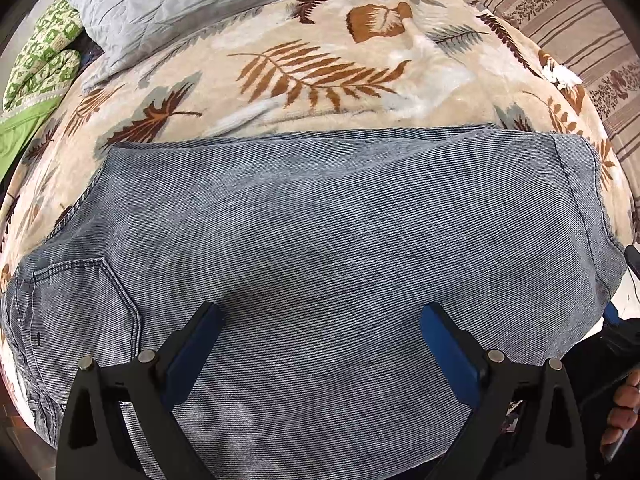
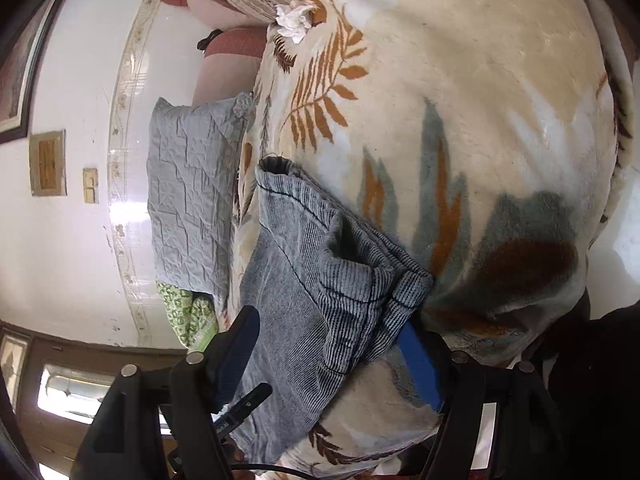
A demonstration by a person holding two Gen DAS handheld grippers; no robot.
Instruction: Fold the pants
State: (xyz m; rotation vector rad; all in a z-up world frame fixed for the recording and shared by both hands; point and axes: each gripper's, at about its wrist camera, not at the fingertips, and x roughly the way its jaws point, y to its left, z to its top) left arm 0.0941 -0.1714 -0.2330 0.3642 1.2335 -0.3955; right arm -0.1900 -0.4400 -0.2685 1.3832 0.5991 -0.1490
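The blue-grey denim pants (image 1: 320, 220) lie folded lengthwise across a leaf-patterned blanket (image 1: 320, 60), back pocket (image 1: 80, 300) at the left, leg hems at the right. My left gripper (image 1: 322, 320) hovers open over the middle of the pants, pointing steeply down, nothing between its fingers. My right gripper (image 2: 326, 320) is rolled on its side at the hem end of the pants (image 2: 304, 264). It stands open, one finger over the cuffs, its blue pad (image 2: 420, 360) against the blanket (image 2: 500, 100) beneath them. The right gripper (image 1: 622, 292) also shows at the hem in the left wrist view.
A grey quilted pillow (image 1: 200, 0) and a green patterned cloth (image 1: 40, 60) lie at the far left of the bed. A striped cushion (image 1: 560, 20) and a crumpled white tissue (image 1: 562, 74) sit at the far right. A person's hand (image 1: 624, 412) holds the right gripper.
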